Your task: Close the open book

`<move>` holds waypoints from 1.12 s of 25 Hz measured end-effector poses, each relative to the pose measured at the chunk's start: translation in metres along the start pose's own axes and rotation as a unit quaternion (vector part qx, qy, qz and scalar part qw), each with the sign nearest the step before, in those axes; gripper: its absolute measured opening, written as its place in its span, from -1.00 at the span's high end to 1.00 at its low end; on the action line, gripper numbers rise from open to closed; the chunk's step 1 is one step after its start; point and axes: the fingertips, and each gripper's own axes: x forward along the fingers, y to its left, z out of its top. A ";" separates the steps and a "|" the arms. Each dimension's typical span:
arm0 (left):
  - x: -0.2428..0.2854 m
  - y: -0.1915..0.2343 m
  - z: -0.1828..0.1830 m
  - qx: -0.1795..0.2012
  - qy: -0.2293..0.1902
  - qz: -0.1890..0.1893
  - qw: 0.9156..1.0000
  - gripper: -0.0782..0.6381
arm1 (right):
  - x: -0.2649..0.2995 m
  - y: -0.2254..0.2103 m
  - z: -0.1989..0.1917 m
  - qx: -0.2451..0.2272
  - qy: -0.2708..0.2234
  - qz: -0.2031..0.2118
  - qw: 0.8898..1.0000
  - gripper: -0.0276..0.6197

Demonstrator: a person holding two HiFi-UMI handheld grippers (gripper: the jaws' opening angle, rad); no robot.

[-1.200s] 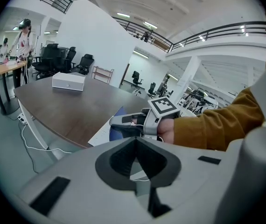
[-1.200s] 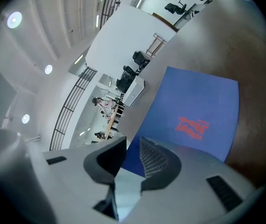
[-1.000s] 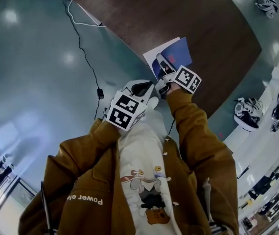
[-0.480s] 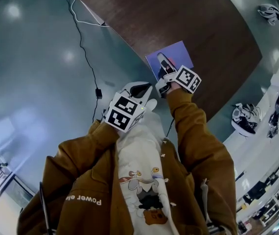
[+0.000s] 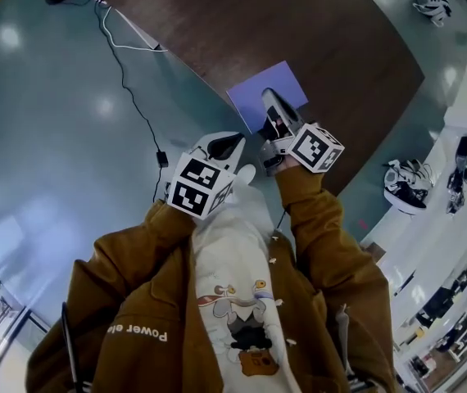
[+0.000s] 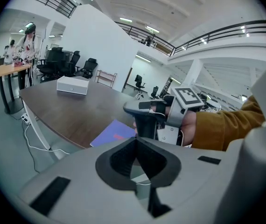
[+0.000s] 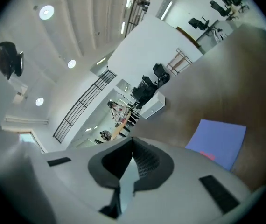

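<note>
Right hand-held gripper [image 5: 269,98]: jaws just pressed together, empty, over purple book [image 5: 247,98] | step: book lies closed on desk [image 5: 315,23] | next: likely only withdrawing

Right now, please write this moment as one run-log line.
book: closed, flat on table | right gripper: clear of book, jaws just closed, empty | left gripper: shut, empty

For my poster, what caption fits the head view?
Closed purple book lies on the dark wooden table; the right gripper, jaws just closed empty, hovers nearby.
</note>
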 end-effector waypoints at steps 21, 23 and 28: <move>-0.005 -0.080 0.014 0.049 0.006 -0.047 0.998 0.76 | -0.168 0.048 -0.010 -0.235 -0.026 -0.118 0.964 0.90; -0.004 -0.085 0.014 0.052 0.005 -0.048 0.997 0.76 | -0.177 0.046 -0.010 -0.246 -0.032 -0.135 0.959 0.90; -0.002 -0.093 0.015 0.058 0.004 -0.052 0.997 0.76 | -0.191 0.044 -0.015 -0.243 -0.037 -0.152 0.957 0.90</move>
